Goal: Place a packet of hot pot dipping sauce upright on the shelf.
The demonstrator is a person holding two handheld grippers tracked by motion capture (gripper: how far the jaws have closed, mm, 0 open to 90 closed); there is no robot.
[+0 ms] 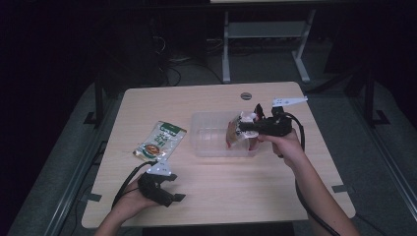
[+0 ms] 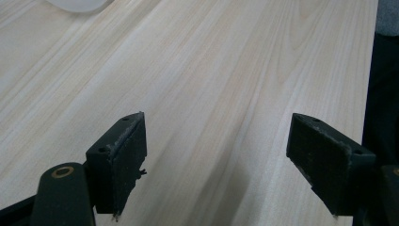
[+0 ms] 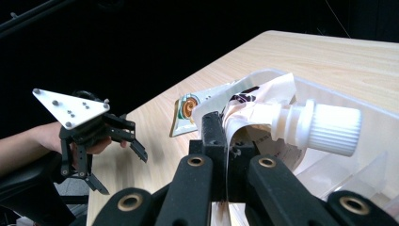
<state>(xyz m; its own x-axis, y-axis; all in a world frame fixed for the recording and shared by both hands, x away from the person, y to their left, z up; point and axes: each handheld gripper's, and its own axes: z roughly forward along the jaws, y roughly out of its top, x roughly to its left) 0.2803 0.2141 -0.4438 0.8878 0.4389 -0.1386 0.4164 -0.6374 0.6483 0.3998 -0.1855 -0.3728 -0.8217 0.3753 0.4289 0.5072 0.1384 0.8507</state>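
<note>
The right tool (image 1: 246, 129) is pinching a spouted pouch (image 3: 263, 120) by its thin film edge, with the jaws pressed nearly together on it. The pouch hangs over the clear plastic bin (image 1: 209, 120) in the middle of the desk (image 1: 221, 191), its white ribbed screw cap (image 3: 329, 129) jutting out sideways above the bin's rim. The step in hand looks like lowering the pouch into that bin.

To do it well, keep the pinch firm until the pouch's bottom rests on the bin floor, since the film is slippery and the cap end is heavy and may swing. Bring it down well inside the walls so that the cap does not catch on the rim, and only then let go, drawing the tool straight up.

The left tool (image 1: 160, 189) rests low near the desk's front edge with its jaws spread wide and nothing between them. The green flat sachet (image 1: 161, 140) lies on the desk just left of the bin, near that tool, and seems the likely next thing to pick up.
</note>
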